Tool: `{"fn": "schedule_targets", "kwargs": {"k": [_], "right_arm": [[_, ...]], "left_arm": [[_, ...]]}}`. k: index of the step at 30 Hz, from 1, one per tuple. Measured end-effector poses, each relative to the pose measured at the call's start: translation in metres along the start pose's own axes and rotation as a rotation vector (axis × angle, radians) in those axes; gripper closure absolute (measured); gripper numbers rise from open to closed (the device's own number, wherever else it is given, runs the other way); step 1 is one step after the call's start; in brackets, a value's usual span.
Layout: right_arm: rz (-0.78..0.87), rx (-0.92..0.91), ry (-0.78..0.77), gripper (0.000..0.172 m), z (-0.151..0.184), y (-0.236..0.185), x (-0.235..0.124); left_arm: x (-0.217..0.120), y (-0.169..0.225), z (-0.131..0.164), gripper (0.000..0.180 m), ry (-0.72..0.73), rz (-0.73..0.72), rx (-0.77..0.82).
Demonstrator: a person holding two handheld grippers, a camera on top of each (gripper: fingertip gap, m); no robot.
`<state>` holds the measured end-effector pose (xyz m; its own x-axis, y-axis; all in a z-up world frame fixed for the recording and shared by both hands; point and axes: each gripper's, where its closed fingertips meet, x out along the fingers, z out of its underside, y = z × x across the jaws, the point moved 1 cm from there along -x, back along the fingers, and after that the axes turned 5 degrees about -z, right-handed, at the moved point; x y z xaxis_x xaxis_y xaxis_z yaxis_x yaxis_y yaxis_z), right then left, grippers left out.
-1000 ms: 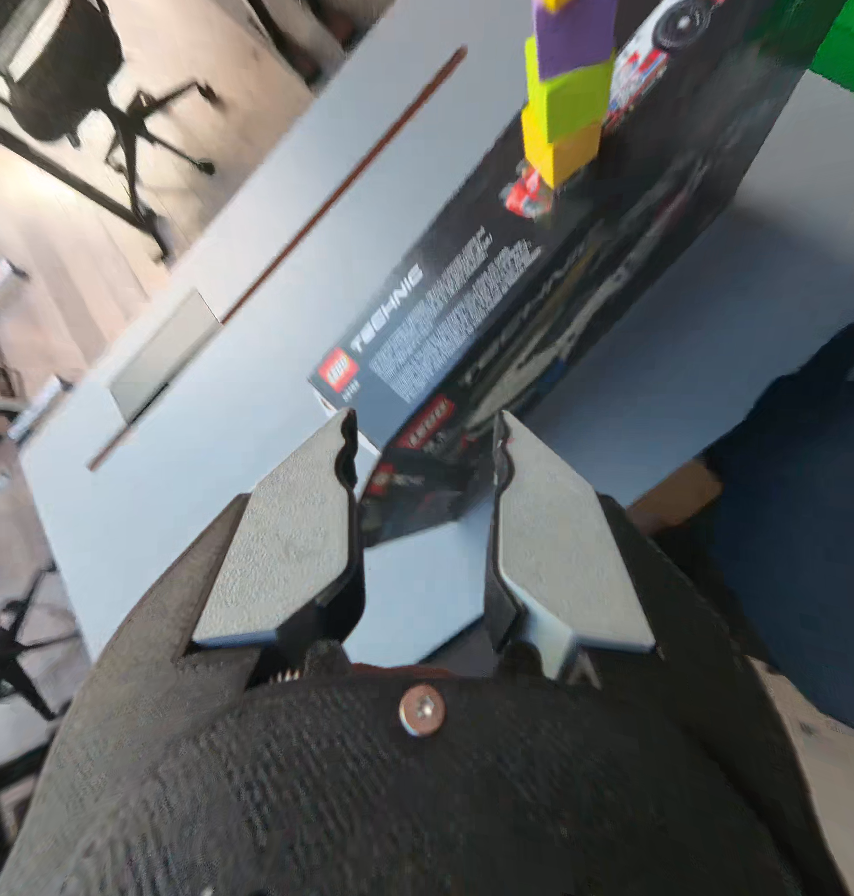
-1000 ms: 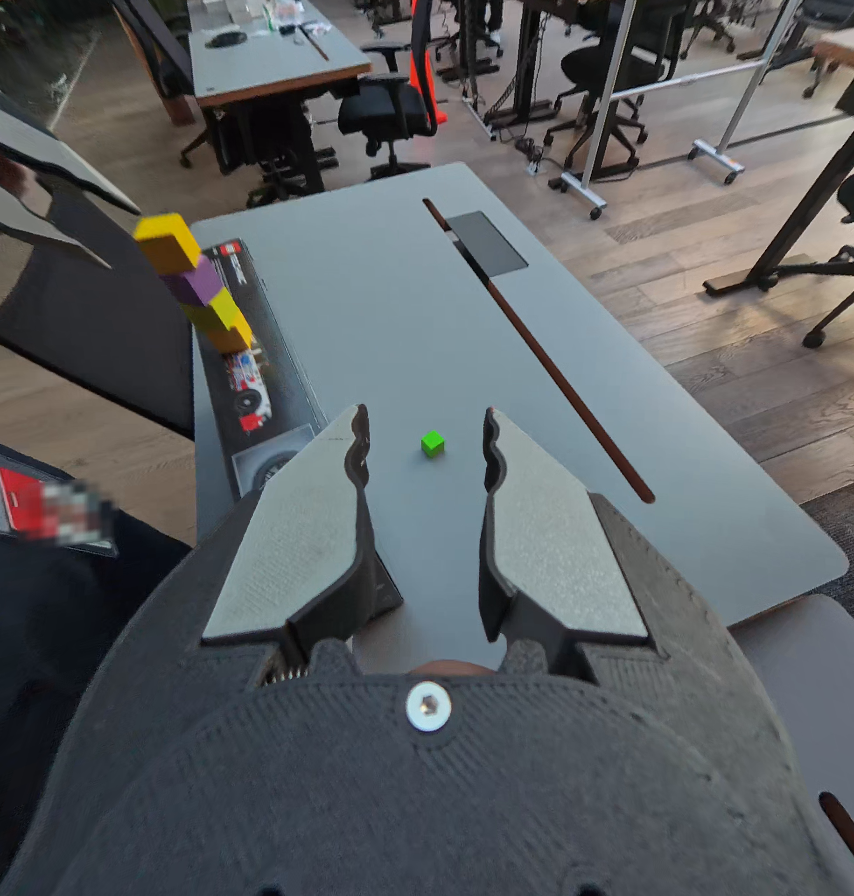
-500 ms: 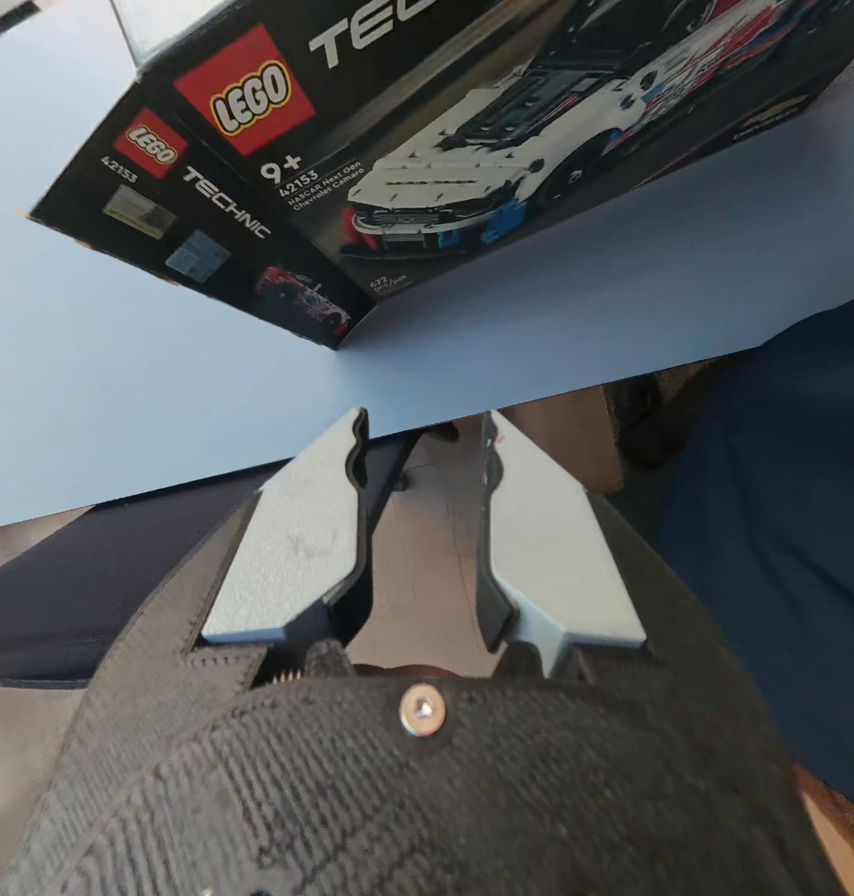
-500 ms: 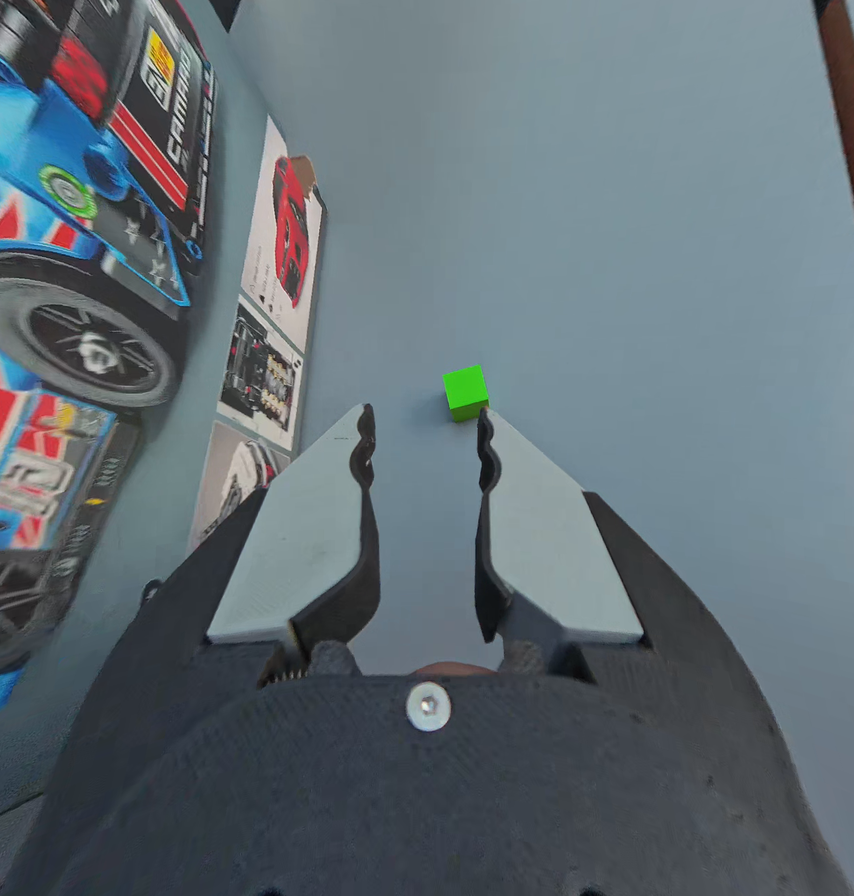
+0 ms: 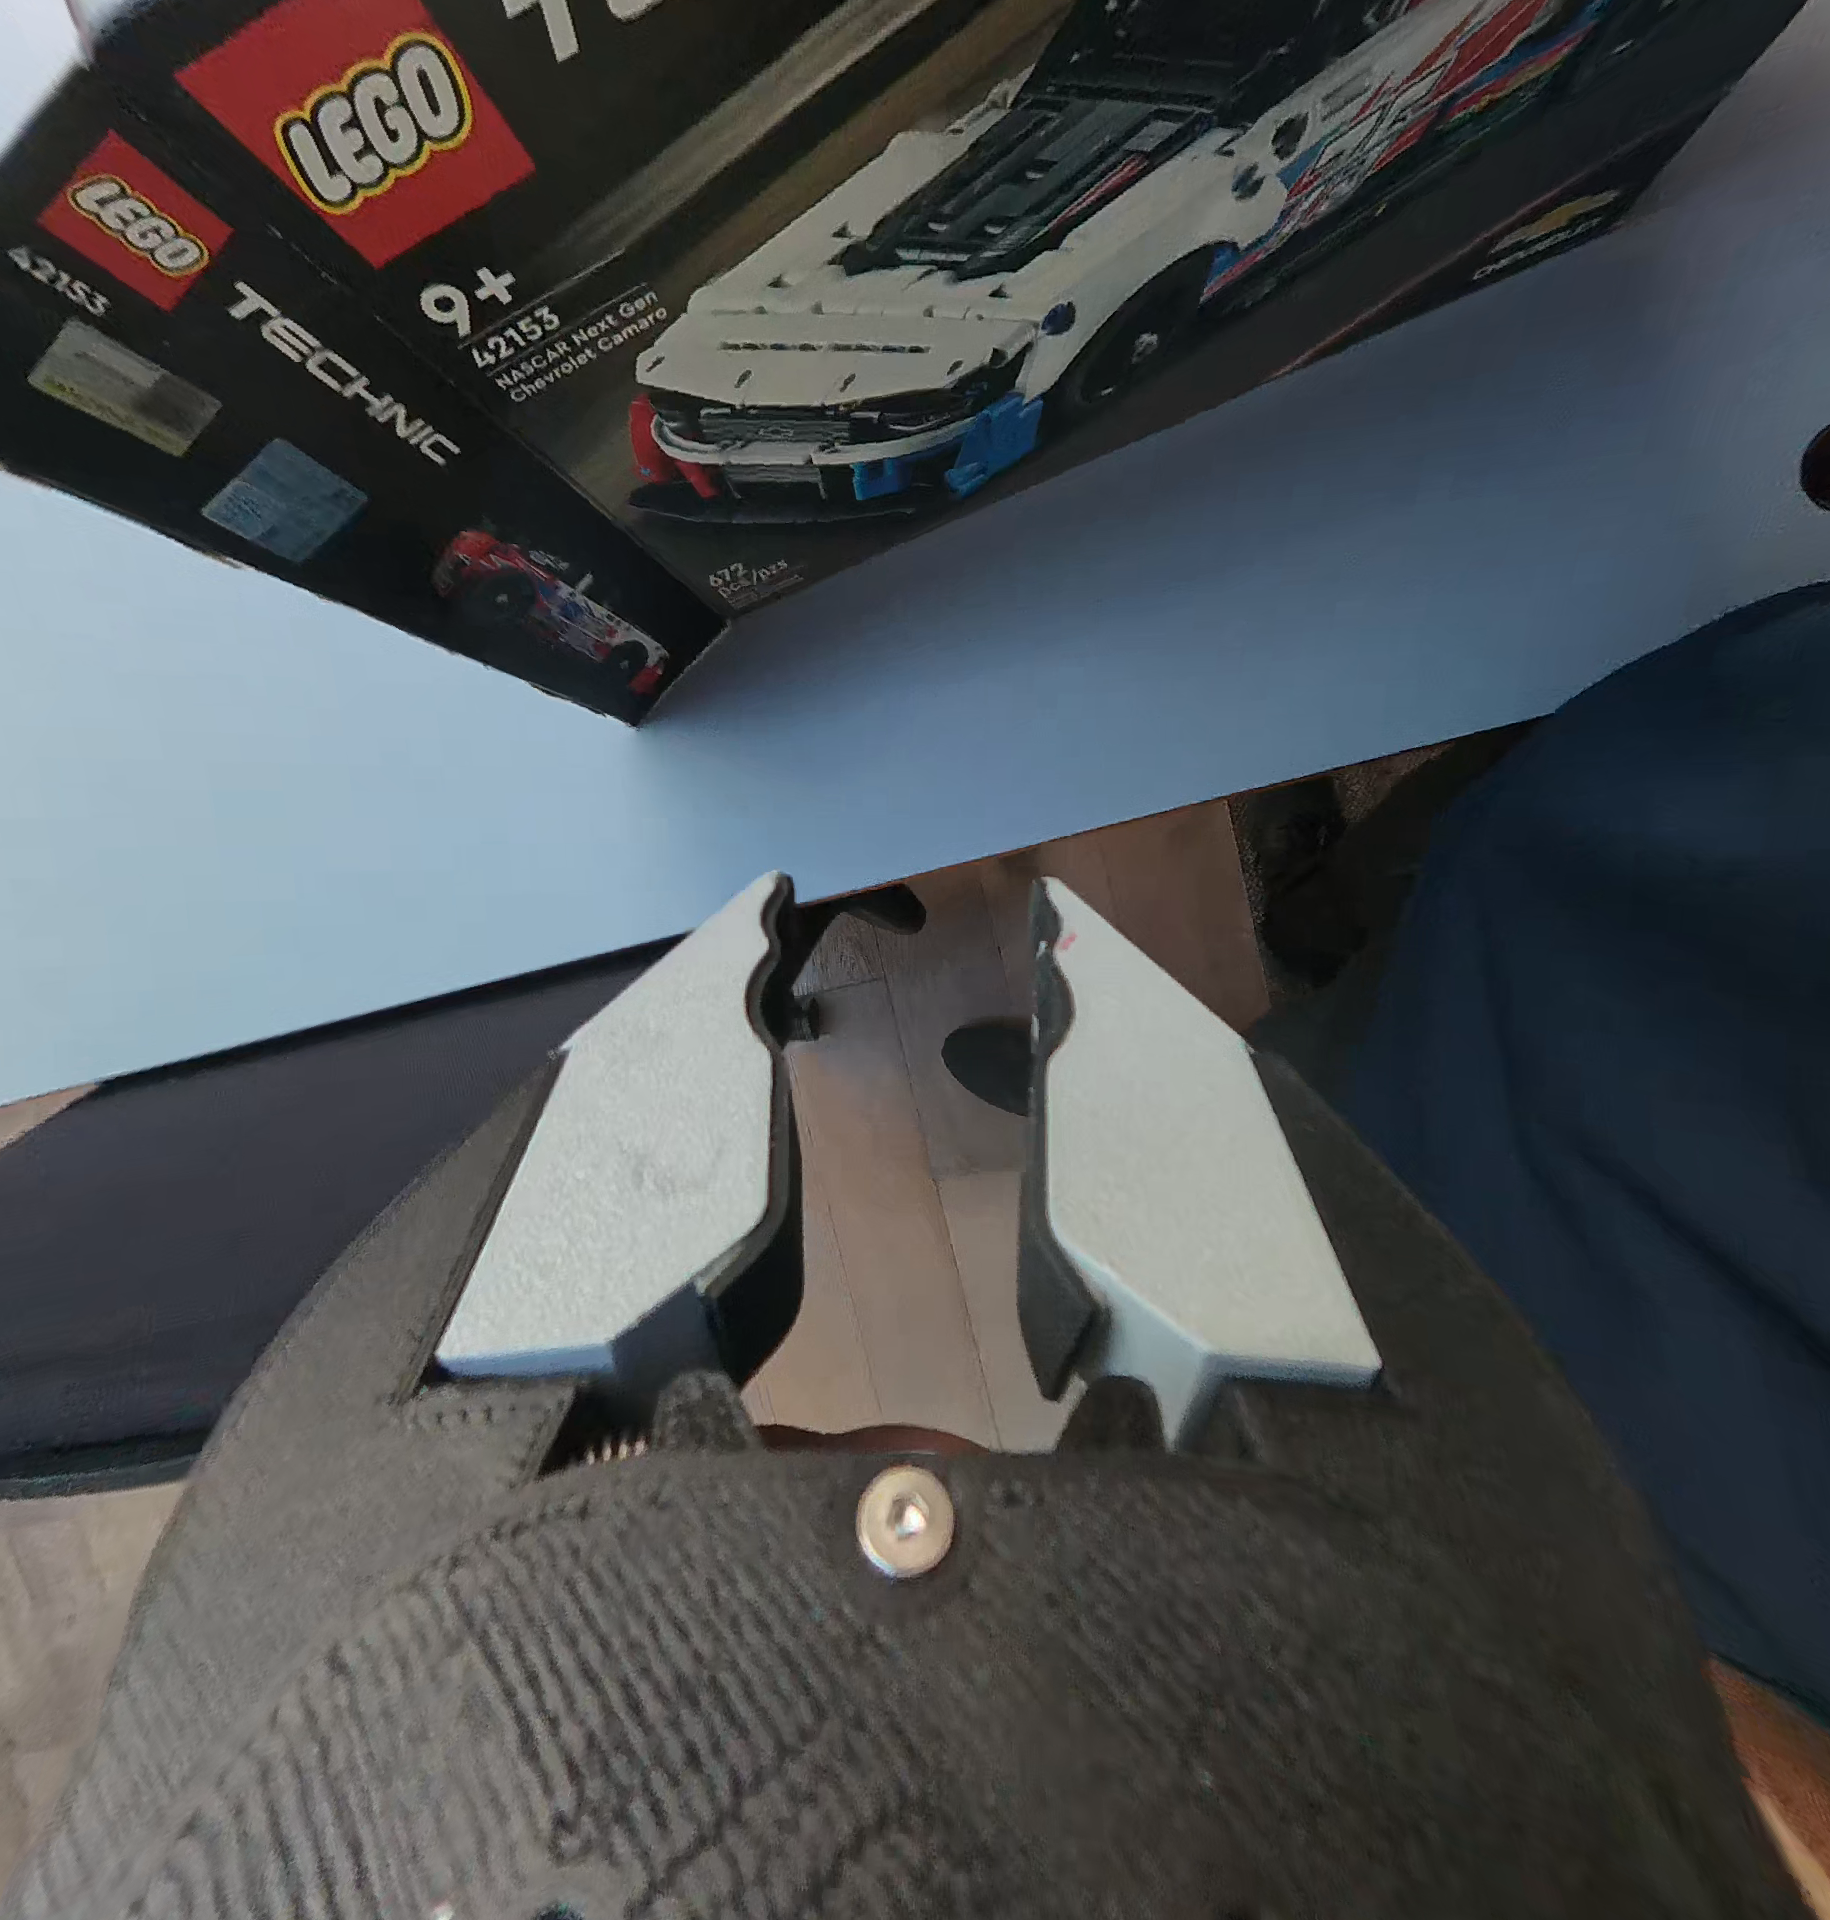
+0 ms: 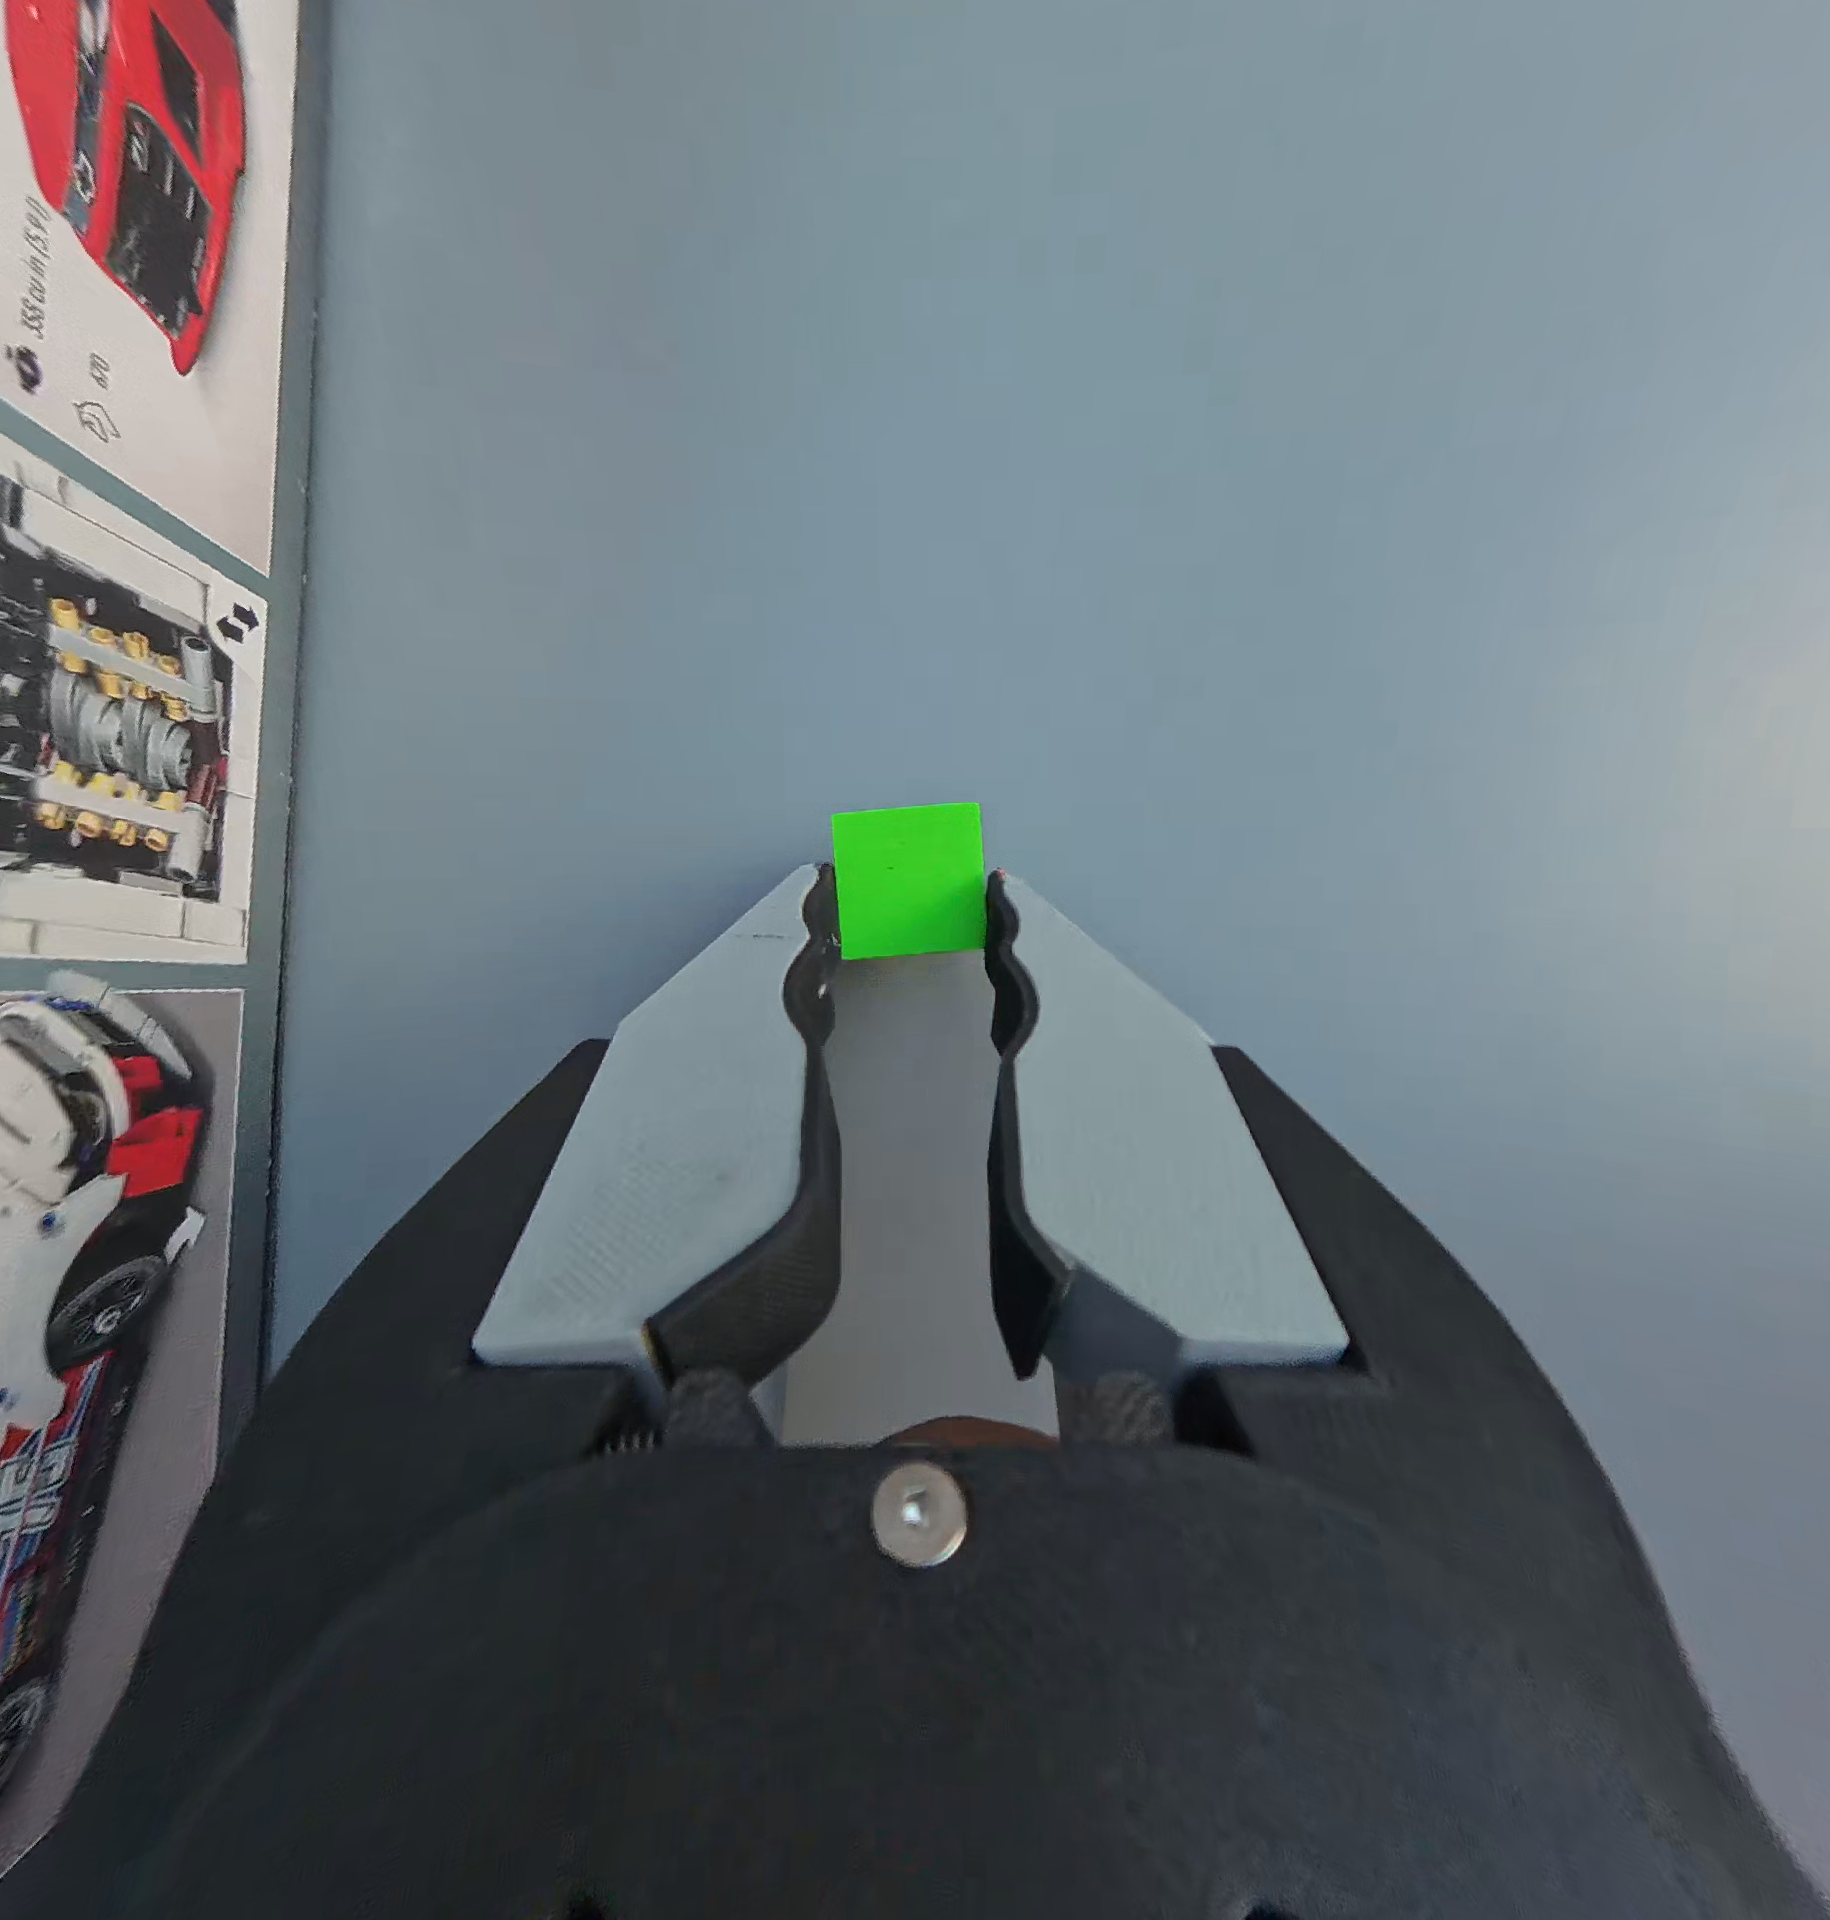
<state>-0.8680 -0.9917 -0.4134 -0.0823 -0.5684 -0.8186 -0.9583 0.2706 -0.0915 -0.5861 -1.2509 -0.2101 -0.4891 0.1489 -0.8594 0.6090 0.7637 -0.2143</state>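
Right gripper [image 6: 909,883]: I have its two fingertips closed against the left and right faces of a small green cube [image 6: 907,879], with no gap showing on either side. The cube sits at the very tips, its far half sticking out beyond them.

Cube's place: it is over the grey-blue table [image 6: 1306,520], well right of the big toy box [image 6: 90,727] that lies along the left edge of this view. I cannot tell whether the cube rests on the table or is just off it.

Left gripper [image 5: 906,914]: its fingers stand apart with nothing between them. Through the gap I see only wooden floor [image 5: 890,1195] below the near table edge.

Around the left gripper: the toy box [image 5: 682,312] stands on the table beyond the tips, well apart from them. A dark blue sleeve or garment [image 5: 1617,1039] fills the right side.

Step in hand: as I judge it, the grip on the cube is made and little else.

Grip quality: the hold is shallow, at the fingertips only, so I would treat it as easy to twist loose.

Left side's part: it is idle, off the near edge of the table.
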Motion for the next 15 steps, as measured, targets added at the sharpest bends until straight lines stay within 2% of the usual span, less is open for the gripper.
{"fn": "schedule_targets", "kwargs": {"k": [4,8,12,15], "right_arm": [[0.114,0.116,0.089,0.147,0.010,0.005,-0.063],[0.267,0.297,0.248,0.147,0.025,-0.002,-0.167],[0.395,0.462,0.442,0.146,0.028,-0.044,-0.276],[0.464,0.508,0.559,0.146,0.006,-0.091,-0.338]], "left_arm": [[0.006,-0.017,-0.020,0.137,0.080,0.025,0.063],[0.016,-0.033,-0.051,0.135,0.189,0.064,0.135],[0.015,-0.040,-0.086,0.133,0.333,0.117,0.283],[0.005,-0.048,-0.113,0.132,0.452,0.178,0.385]]}}
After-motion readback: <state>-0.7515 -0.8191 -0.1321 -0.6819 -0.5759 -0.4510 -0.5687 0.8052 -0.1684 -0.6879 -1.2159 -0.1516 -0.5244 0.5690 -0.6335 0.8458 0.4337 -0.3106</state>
